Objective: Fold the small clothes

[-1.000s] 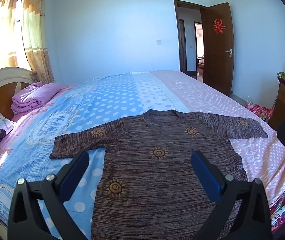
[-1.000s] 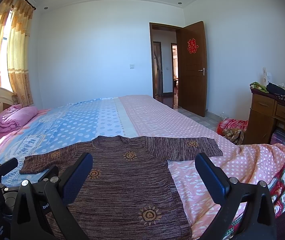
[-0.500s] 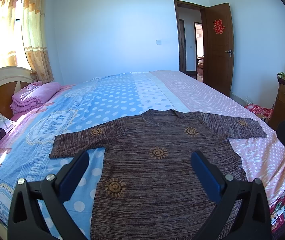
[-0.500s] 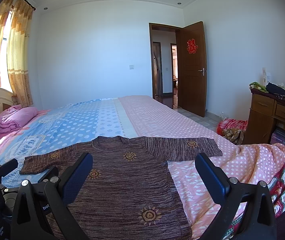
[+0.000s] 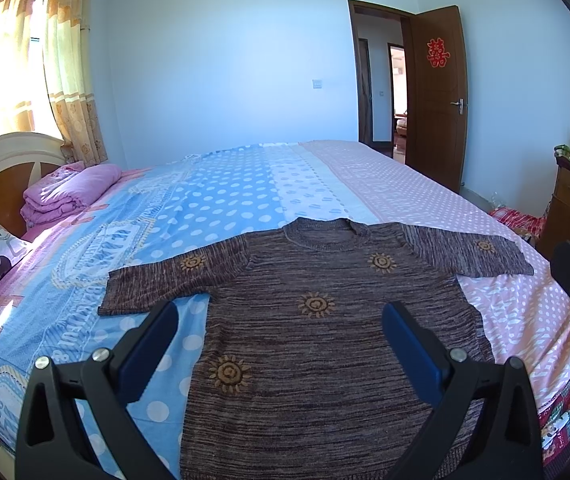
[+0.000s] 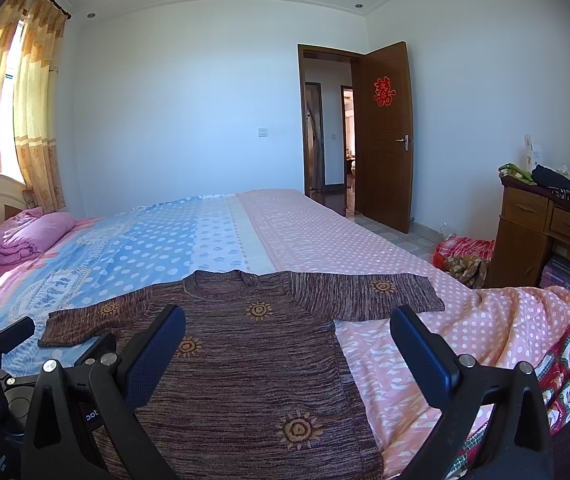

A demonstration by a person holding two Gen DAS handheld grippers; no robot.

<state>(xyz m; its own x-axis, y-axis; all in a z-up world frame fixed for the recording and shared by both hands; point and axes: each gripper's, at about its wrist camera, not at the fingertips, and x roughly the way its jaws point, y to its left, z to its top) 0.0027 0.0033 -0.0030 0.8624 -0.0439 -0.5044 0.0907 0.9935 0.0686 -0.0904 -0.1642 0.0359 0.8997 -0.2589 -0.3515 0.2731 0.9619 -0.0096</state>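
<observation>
Both grippers spread wide above a flat brown sweater

The left gripper and right gripper hover side by side, level, pointing forward over the near hem, fingers parted and holding nothing. The sweater lies face up on the polka-dot bed, sleeves out, collar away from the grippers.

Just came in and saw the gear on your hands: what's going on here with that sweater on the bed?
A person holds a two-finger gripper in each hand over a brown knit sweater spread flat on the bed, sleeves out to both sides. The left gripper and right gripper are both open and hold nothing; neither touches the fabric. No fold is made yet: the sweater lies face up, neck toward the far wall. A folded pink blanket sits near the headboard.
</observation>
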